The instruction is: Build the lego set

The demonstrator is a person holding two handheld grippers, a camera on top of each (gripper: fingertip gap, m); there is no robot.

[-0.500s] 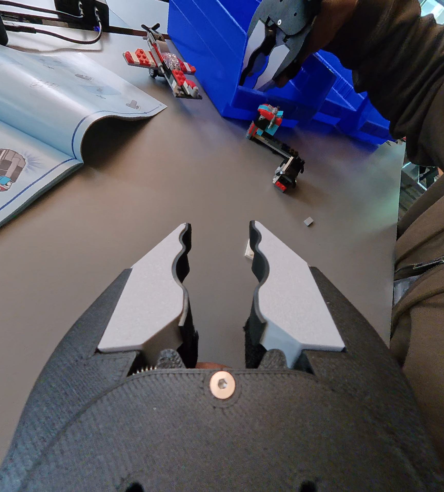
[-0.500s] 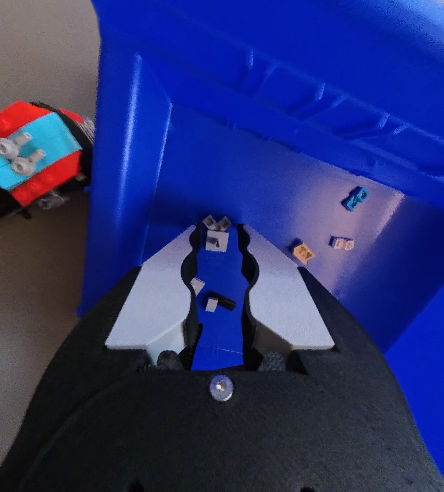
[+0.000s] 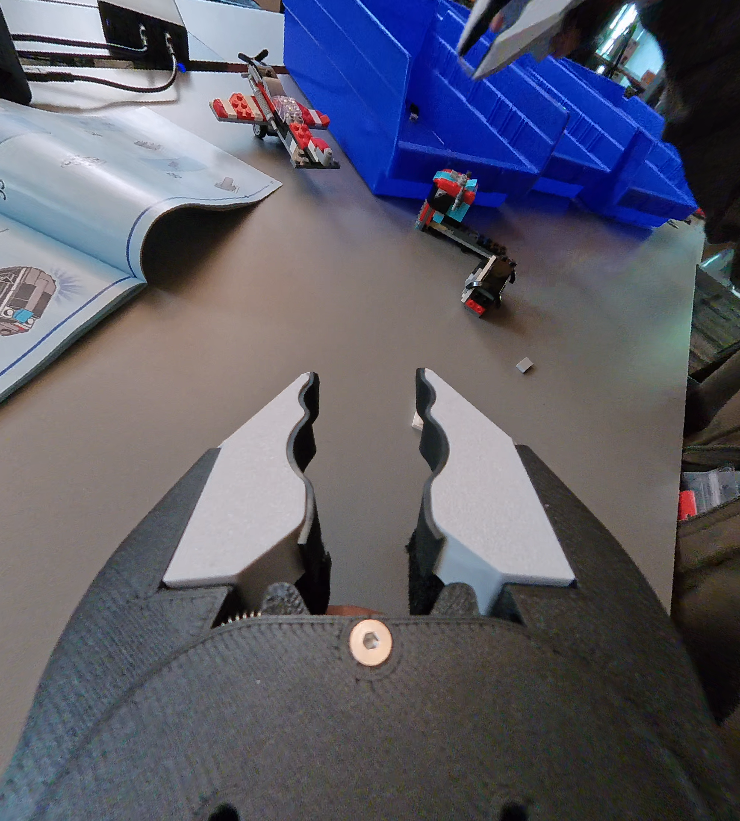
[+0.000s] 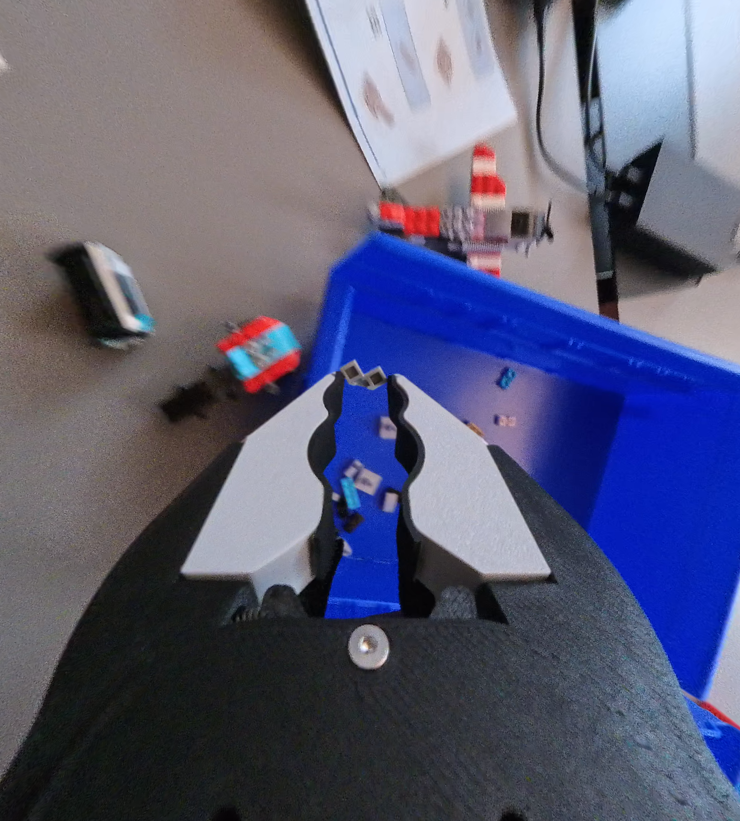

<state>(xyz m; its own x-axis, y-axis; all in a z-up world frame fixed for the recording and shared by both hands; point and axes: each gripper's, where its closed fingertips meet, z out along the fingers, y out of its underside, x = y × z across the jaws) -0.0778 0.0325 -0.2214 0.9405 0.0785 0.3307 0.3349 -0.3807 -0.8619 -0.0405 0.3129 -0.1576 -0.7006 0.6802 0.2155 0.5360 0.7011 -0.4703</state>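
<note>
Grey brick (image 4: pixel 362 380) now lifted clear above blue bin (image 4: pixel 537 311), pinched in right jaws; left jaws open, empty over desk (image 3: pixel 270 311).

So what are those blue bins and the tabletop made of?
Blue bins: apparently moulded plastic, smooth with a slight sheen; ribbed walls and uniform colour suggest it. Tabletop: a matte grey-brown surface with soft reflections, possibly laminate; the frames leave that open.
</note>
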